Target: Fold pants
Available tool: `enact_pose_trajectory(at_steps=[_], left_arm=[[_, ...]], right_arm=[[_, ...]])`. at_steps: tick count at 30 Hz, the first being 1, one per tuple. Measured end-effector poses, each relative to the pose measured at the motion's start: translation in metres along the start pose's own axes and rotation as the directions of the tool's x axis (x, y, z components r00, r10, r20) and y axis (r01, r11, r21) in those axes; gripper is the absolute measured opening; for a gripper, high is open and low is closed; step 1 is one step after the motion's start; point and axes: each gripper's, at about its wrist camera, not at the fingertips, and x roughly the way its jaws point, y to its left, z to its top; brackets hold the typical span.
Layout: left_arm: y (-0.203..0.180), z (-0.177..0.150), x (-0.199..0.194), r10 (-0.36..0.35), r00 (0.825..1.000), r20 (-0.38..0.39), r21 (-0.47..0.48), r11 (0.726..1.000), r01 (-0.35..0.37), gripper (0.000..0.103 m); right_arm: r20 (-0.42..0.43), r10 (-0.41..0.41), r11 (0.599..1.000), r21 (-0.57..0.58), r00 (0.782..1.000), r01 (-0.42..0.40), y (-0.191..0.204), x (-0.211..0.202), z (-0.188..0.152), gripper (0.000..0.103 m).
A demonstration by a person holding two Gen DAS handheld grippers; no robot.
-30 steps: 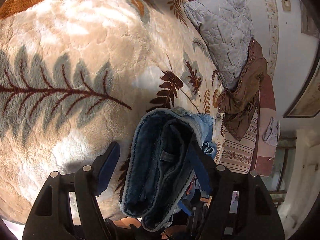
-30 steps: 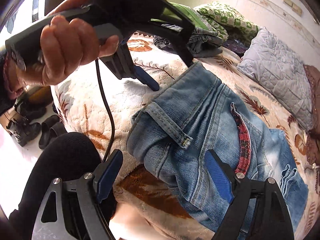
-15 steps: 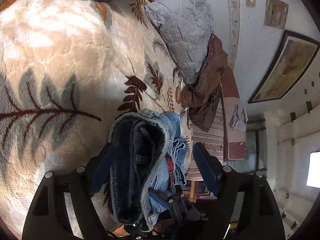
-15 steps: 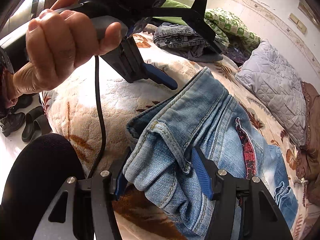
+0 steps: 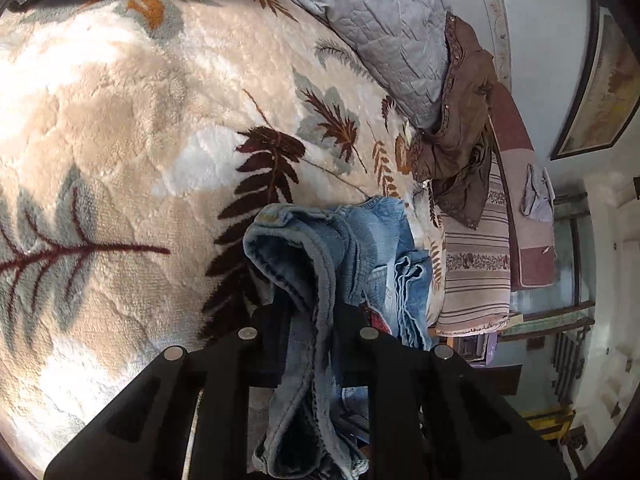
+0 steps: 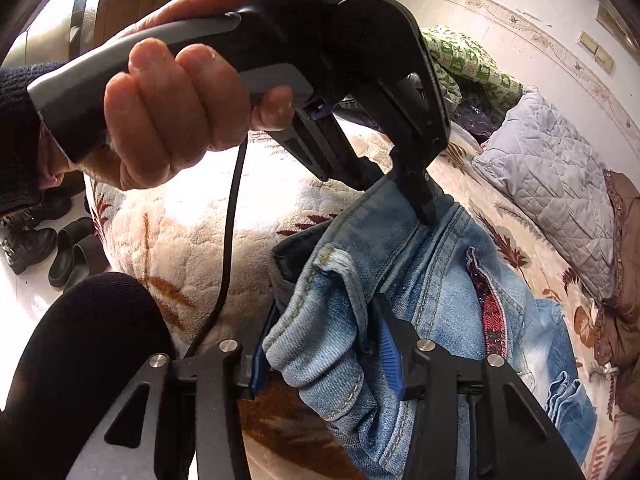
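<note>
Light blue jeans point(image 6: 440, 280) lie crumpled on the leaf-patterned fleece blanket point(image 5: 120, 120), near the bed's edge. My left gripper point(image 5: 310, 312) is shut on a fold of the waistband, and denim point(image 5: 360, 236) hangs down between its black fingers. In the right wrist view a person's hand point(image 6: 172, 112) holds that left gripper point(image 6: 412, 196), which pinches the upper waistband edge. My right gripper point(image 6: 324, 360) is closing on the near waistband corner. Bunched denim fills the gap between its blue pads point(image 6: 390, 356) and touches both.
A grey quilted pillow point(image 5: 380, 28) and a brown garment point(image 5: 460, 140) lie at the head of the bed. Other clothes are piled at the far side point(image 6: 472, 60). Shoes point(image 6: 60, 248) stand on the floor and a dark-clad leg point(image 6: 92, 352) is close by.
The left gripper's jaws closed onto the waistband fold and rolled a little. The right gripper's jaws narrowed from wide apart to squeezing the near waistband corner.
</note>
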Motion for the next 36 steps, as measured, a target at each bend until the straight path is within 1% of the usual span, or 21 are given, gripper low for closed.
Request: enact_pose_trajectory(at_steps=[2, 3, 7, 10, 12, 15, 18, 19, 22, 24, 25, 26, 27, 28, 30, 31, 32, 33, 34, 35, 36], left_arm=[[-0.014, -0.004, -0.006, -0.018, 1.000, 0.025, 0.007, 1.000, 0.018, 0.014], [-0.023, -0.005, -0.008, -0.027, 0.999, 0.035, 0.010, 1.000, 0.027, 0.014], [-0.071, -0.002, -0.002, -0.038, 0.999, 0.038, 0.047, 0.998, 0.036, 0.014], [-0.118, -0.003, 0.015, -0.030, 0.999, 0.023, 0.122, 0.992, 0.027, 0.019], [-0.150, -0.005, 0.034, -0.019, 1.000, 0.003, 0.177, 0.984, 0.018, 0.022], [-0.189, -0.009, 0.078, 0.015, 0.999, -0.050, 0.236, 0.972, -0.003, 0.026], [-0.211, -0.012, 0.133, 0.087, 0.989, -0.117, 0.250, 0.967, -0.055, 0.030], [-0.214, -0.013, 0.153, 0.109, 0.983, -0.150, 0.239, 0.968, -0.071, 0.030], [-0.214, -0.019, 0.207, 0.185, 0.953, -0.239, 0.209, 0.969, -0.135, 0.030], [-0.216, -0.024, 0.227, 0.241, 0.935, -0.261, 0.217, 0.958, -0.186, 0.029], [-0.220, -0.027, 0.230, 0.261, 0.930, -0.259, 0.233, 0.951, -0.203, 0.029], [-0.225, -0.030, 0.228, 0.274, 0.927, -0.257, 0.252, 0.945, -0.210, 0.029], [-0.231, -0.031, 0.224, 0.276, 0.926, -0.258, 0.273, 0.940, -0.205, 0.029], [-0.237, -0.033, 0.217, 0.278, 0.925, -0.259, 0.297, 0.934, -0.197, 0.029], [-0.249, -0.034, 0.197, 0.292, 0.928, -0.233, 0.365, 0.910, -0.195, 0.034], [-0.254, -0.034, 0.186, 0.307, 0.930, -0.205, 0.410, 0.889, -0.203, 0.047], [-0.259, -0.035, 0.175, 0.332, 0.929, -0.164, 0.462, 0.858, -0.225, 0.063], [-0.263, -0.036, 0.164, 0.375, 0.921, -0.105, 0.512, 0.815, -0.273, 0.069], [-0.265, -0.035, 0.156, 0.419, 0.907, -0.035, 0.548, 0.767, -0.333, 0.072], [-0.266, -0.034, 0.150, 0.452, 0.892, 0.021, 0.574, 0.725, -0.381, 0.072], [-0.266, -0.033, 0.146, 0.474, 0.880, 0.046, 0.591, 0.697, -0.406, 0.072]], right_arm=[[0.028, 0.009, 1.000, 0.017, 1.000, -0.010, -0.007, -0.014, 0.002, 0.036], [0.041, 0.016, 0.999, 0.035, 0.999, -0.018, -0.013, -0.022, 0.002, 0.035], [0.096, 0.053, 0.984, 0.164, 0.994, -0.069, -0.049, -0.055, 0.002, 0.033], [0.140, 0.076, 0.945, 0.305, 0.987, -0.116, -0.091, -0.082, -0.010, 0.033], [0.165, 0.094, 0.898, 0.411, 0.982, -0.155, -0.123, -0.097, -0.025, 0.033], [0.189, 0.125, 0.792, 0.571, 0.974, -0.213, -0.170, -0.110, -0.060, 0.033], [0.198, 0.153, 0.650, 0.718, 0.968, -0.250, -0.209, -0.111, -0.106, 0.035], [0.198, 0.159, 0.592, 0.765, 0.967, -0.254, -0.221, -0.108, -0.123, 0.039], [0.168, 0.193, 0.416, 0.878, 0.967, -0.236, -0.248, -0.094, -0.176, 0.042], [0.174, 0.225, 0.307, 0.921, 0.959, -0.240, -0.258, -0.085, -0.206, 0.044], [0.189, 0.233, 0.260, 0.933, 0.954, -0.249, -0.262, -0.083, -0.217, 0.046], [0.209, 0.241, 0.233, 0.936, 0.948, -0.265, -0.264, -0.084, -0.224, 0.047], [0.226, 0.245, 0.222, 0.934, 0.943, -0.281, -0.266, -0.086, -0.227, 0.048], [0.240, 0.245, 0.225, 0.929, 0.939, -0.296, -0.267, -0.091, -0.228, 0.053], [0.277, 0.236, 0.233, 0.914, 0.931, -0.331, -0.268, -0.102, -0.230, 0.059], [0.297, 0.227, 0.224, 0.911, 0.927, -0.347, -0.270, -0.108, -0.233, 0.063], [0.314, 0.216, 0.210, 0.910, 0.925, -0.358, -0.271, -0.113, -0.238, 0.068], [0.327, 0.206, 0.195, 0.910, 0.922, -0.366, -0.273, -0.116, -0.241, 0.070], [0.338, 0.196, 0.181, 0.910, 0.921, -0.373, -0.273, -0.119, -0.245, 0.072], [0.350, 0.189, 0.168, 0.909, 0.917, -0.382, -0.274, -0.120, -0.249, 0.074], [0.356, 0.189, 0.152, 0.910, 0.915, -0.386, -0.275, -0.119, -0.252, 0.074]])
